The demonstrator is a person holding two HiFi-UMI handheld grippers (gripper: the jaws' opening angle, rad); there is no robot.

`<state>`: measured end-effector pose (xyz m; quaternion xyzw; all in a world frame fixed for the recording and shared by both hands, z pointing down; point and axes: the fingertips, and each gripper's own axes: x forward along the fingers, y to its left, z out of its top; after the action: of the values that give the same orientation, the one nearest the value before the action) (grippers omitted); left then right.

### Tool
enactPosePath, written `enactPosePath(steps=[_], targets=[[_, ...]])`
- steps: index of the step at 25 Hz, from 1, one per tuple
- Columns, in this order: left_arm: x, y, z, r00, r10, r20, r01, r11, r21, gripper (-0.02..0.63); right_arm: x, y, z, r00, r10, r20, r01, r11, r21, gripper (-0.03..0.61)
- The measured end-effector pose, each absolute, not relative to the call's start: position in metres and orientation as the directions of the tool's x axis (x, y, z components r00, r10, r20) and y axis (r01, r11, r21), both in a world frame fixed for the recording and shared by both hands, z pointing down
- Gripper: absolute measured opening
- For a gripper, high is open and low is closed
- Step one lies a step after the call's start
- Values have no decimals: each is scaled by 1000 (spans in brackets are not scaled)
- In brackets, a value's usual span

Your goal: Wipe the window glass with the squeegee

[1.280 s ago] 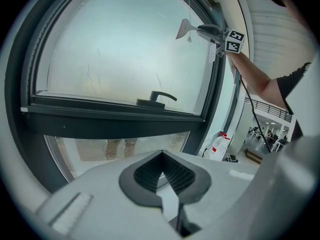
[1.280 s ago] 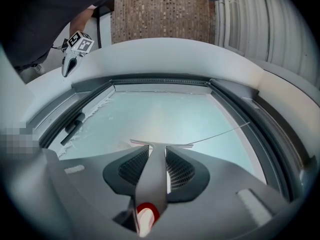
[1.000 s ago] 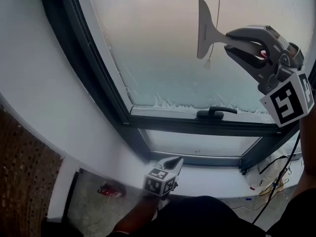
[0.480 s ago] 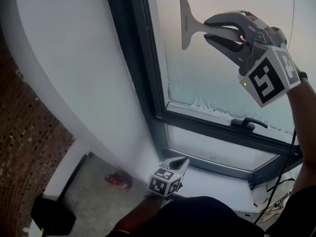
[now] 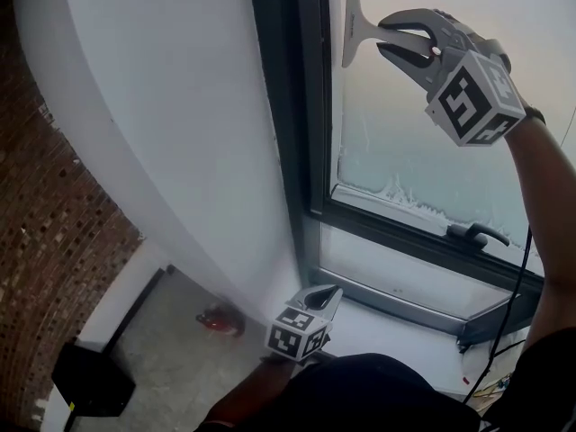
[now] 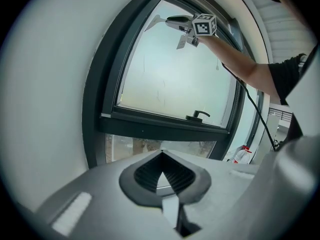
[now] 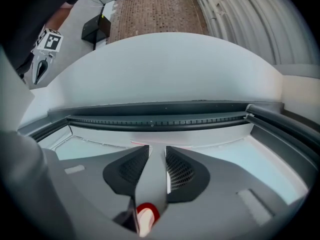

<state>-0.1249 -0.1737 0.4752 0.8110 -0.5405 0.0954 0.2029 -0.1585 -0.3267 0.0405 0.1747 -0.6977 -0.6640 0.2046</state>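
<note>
A grey squeegee [image 5: 355, 27] is pressed to the window glass [image 5: 423, 133] near its top left corner, with its blade close beside the dark frame [image 5: 301, 124]. My right gripper [image 5: 387, 34] is shut on its handle. In the right gripper view the handle [image 7: 151, 184] runs between the pads and the blade lies along the frame. From the left gripper view the squeegee [image 6: 156, 21] and right gripper [image 6: 181, 24] show high on the pane. My left gripper [image 5: 333, 292] hangs low by the sill, shut and empty [image 6: 161, 155].
A window handle [image 5: 477, 234] sits on the lower sash bar. A curved white wall [image 5: 171, 124] borders the frame on the left, and a brick wall [image 5: 49, 232] lies beyond it. On the floor are a red object [image 5: 216, 320] and a black box [image 5: 88, 381]. A cable [image 5: 511, 304] hangs from my right arm.
My right gripper has carried the squeegee leftward across the glass to the left frame. The head view has swung left. My left gripper has stayed low by the sill.
</note>
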Motion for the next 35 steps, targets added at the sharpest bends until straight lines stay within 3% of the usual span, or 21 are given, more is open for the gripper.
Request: enactPosePath(steps=[12, 35], targets=[[-115, -189, 476, 462, -806, 371, -886, -402, 231, 0, -123, -337, 48, -800, -596, 62, 77, 0, 997, 132], [-15, -195, 479, 549, -742, 384, -835, -503, 222, 0, 56, -324, 45, -708, -705, 45, 54, 10, 998, 132]])
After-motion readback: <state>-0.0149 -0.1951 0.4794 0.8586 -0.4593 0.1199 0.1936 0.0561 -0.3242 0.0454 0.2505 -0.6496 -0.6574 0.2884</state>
